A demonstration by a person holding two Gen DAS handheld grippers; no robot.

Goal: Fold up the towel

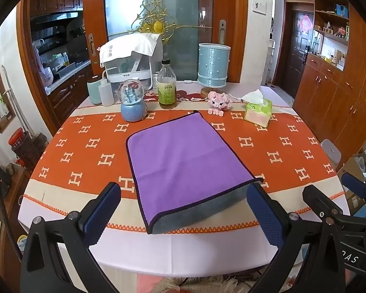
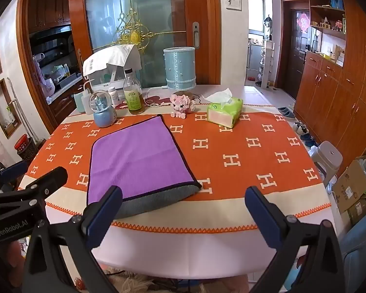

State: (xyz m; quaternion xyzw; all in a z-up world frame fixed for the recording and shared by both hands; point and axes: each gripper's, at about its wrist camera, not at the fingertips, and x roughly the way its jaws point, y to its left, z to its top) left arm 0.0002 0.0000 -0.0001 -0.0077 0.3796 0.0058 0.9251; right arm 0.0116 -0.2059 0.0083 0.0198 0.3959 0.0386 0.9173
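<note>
Black-framed, blue-padded, the left gripper (image 1: 183, 210) and right gripper (image 2: 183, 212) both hang wide apart, holding nothing, above the table's near edge. Beyond, the purple towel (image 1: 185, 158) lies folded, grey underside showing, on an orange tablecloth (image 2: 244, 161). Farther back stand a snow globe (image 1: 132, 103), bottle (image 1: 167, 85), tissue pack (image 2: 224, 112), then what looks like a glass door (image 1: 158, 12).

"GenRobot.AI" on the left gripper (image 2: 31, 185) body; white "H" letters across the orange tablecloth (image 2: 234, 161).
</note>
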